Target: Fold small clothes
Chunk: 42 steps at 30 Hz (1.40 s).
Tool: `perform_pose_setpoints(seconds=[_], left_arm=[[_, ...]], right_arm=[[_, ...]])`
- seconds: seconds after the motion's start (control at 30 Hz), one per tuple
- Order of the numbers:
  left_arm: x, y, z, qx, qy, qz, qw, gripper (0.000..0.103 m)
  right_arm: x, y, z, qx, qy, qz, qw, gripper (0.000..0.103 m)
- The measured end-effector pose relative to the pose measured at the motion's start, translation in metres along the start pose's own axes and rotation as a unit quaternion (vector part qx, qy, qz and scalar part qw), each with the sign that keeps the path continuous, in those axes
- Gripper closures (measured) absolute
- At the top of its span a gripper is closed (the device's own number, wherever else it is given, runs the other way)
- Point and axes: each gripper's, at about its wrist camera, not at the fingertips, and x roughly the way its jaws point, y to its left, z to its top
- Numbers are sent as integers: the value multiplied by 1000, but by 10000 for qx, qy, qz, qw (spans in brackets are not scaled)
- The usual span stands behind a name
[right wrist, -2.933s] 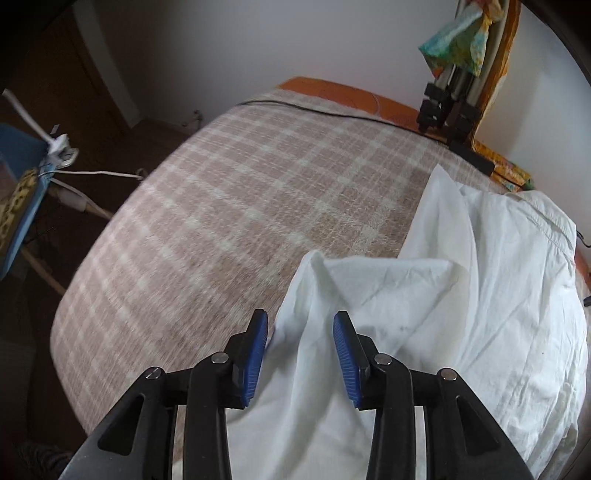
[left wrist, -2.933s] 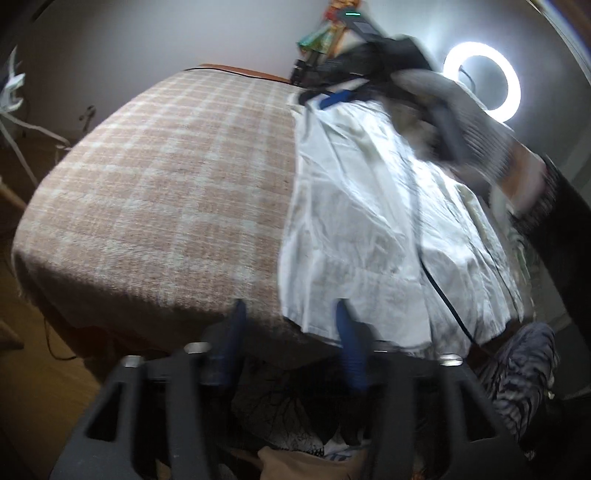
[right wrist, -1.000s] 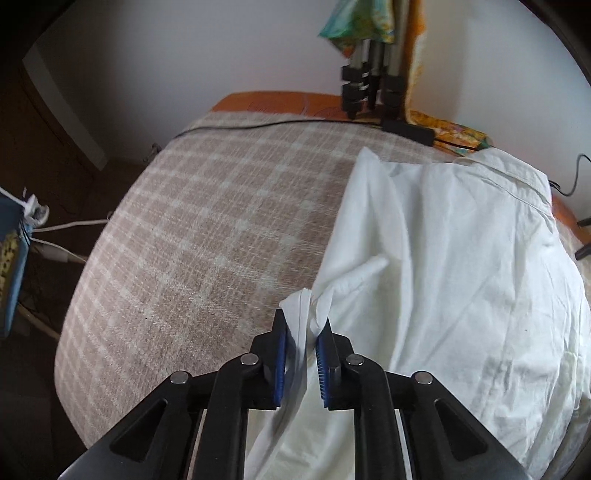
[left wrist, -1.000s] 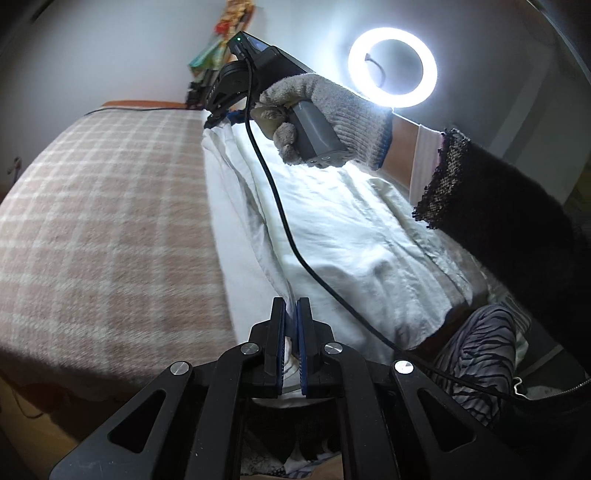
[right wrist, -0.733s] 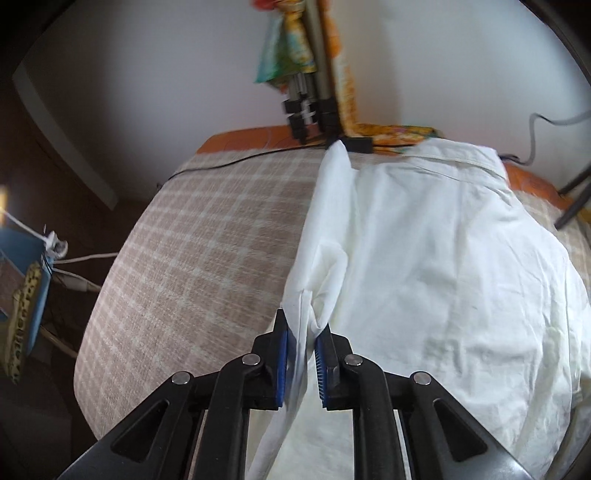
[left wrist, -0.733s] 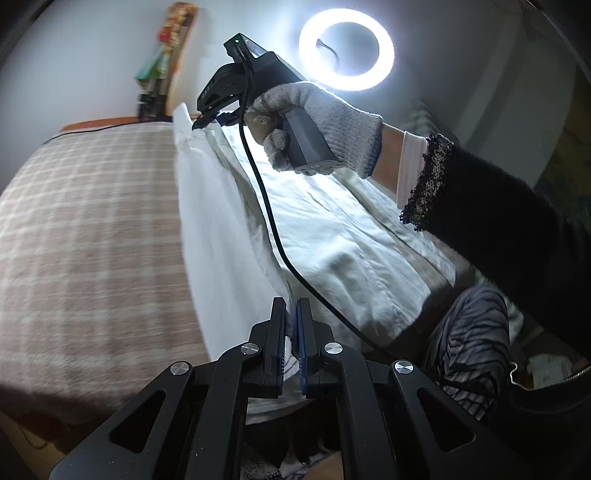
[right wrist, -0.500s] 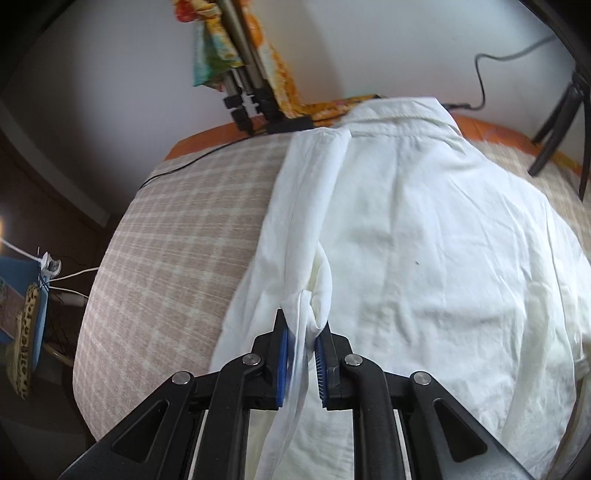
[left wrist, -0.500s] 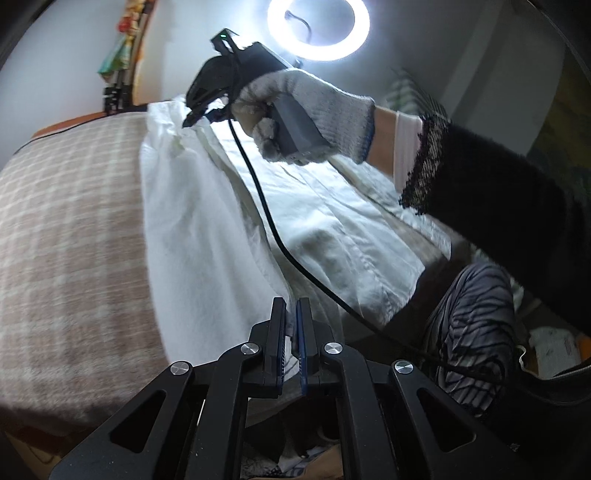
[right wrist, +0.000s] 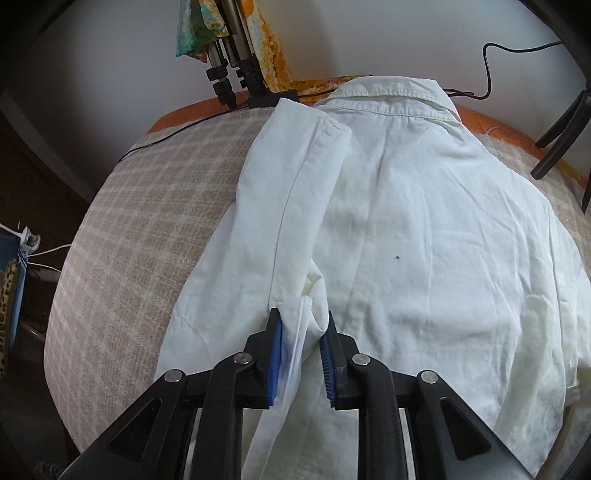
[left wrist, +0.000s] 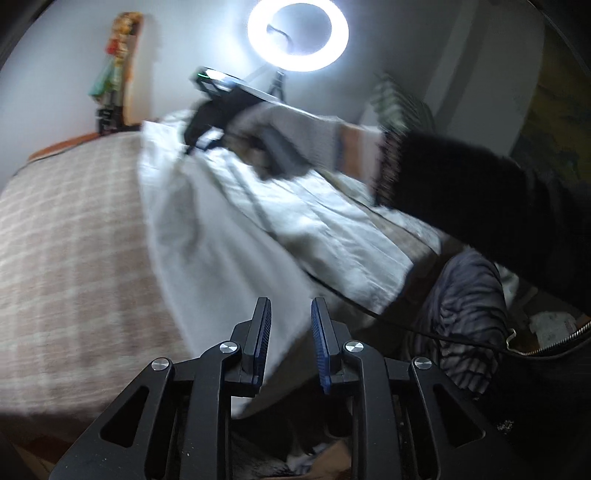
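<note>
A white collared shirt [right wrist: 424,229] lies back-up on a beige plaid blanket [right wrist: 147,206], collar at the far end. Its left side panel [right wrist: 280,206] is folded over onto the back. My right gripper [right wrist: 302,332] is open, its jaws standing on either side of a bunched fold of the shirt. In the left wrist view the shirt [left wrist: 236,236] is blurred, and my left gripper [left wrist: 289,325] is open over its near hem, holding nothing. The gloved hand with the right gripper [left wrist: 218,122] shows at the shirt's far end.
A bright ring light [left wrist: 297,34] stands behind the bed. Tripod legs [right wrist: 229,66] with a colourful cloth stand at the bed's far edge; another dark stand [right wrist: 561,136] is at right. A cable [right wrist: 491,55] runs along the wall. Striped trouser legs [left wrist: 461,314] are at the bed's near side.
Both grippers have opened and let go of the shirt edge. The left side panel now lies folded over the shirt's back.
</note>
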Motion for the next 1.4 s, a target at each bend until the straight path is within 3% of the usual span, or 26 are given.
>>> perform_pose_setpoints(seconds=[0.1, 0.2, 0.27, 0.33, 0.4, 0.63, 0.8, 0.83, 0.93, 0.97, 1.0, 1.13, 1.2, 1.27, 1.33, 1.4], left_arm=[[-5, 24, 1, -368, -5, 292, 9989, 83], [-1, 39, 0, -565, 128, 447, 9973, 83], [5, 43, -4, -719, 268, 372, 9964, 81], [14, 46, -9, -903, 501, 285, 9942, 73], [19, 48, -14, -1027, 662, 191, 9923, 73], [25, 63, -29, -1567, 896, -49, 9836, 73], [33, 62, -33, -1703, 905, -200, 9810, 76], [33, 62, -32, -1685, 883, -207, 9815, 81], [34, 61, -30, -1696, 837, -251, 9816, 96], [33, 61, -29, -1673, 810, -238, 9823, 97], [29, 60, -27, -1631, 739, -224, 9836, 98], [10, 65, -24, -1534, 437, -53, 9872, 98], [12, 69, -28, -1546, 535, -2, 9865, 98], [19, 69, -34, -1492, 756, 38, 9859, 99], [20, 66, -39, -1381, 854, 182, 9866, 98], [14, 67, -38, -1361, 831, 226, 9869, 97]], right_arm=[[-9, -7, -7, 132, 67, 12, 9999, 67], [-25, -16, -22, 414, 120, 488, 9979, 64], [-36, -17, -39, 445, 142, 737, 9962, 63], [-44, -17, -60, 436, 235, 985, 9939, 60], [-51, -15, -87, 440, 359, 1210, 9910, 55], [-69, -3, -189, 290, 879, 1868, 9780, 55], [-83, 6, -227, 338, 837, 2187, 9716, 55], [-84, 8, -230, 348, 842, 2235, 9704, 55], [-83, 15, -237, 288, 862, 2256, 9700, 74], [-80, 18, -239, 276, 915, 2245, 9698, 89], [-77, 19, -241, 363, 979, 2304, 9675, 98], [-82, 25, -247, 786, 906, 2882, 9500, 99], [-82, 26, -253, 750, 942, 2796, 9525, 99], [-75, 30, -258, 505, 1086, 2435, 9625, 98], [-73, 31, -258, 479, 1139, 2442, 9618, 96], [-79, 32, -255, 320, 1118, 2395, 9639, 86]])
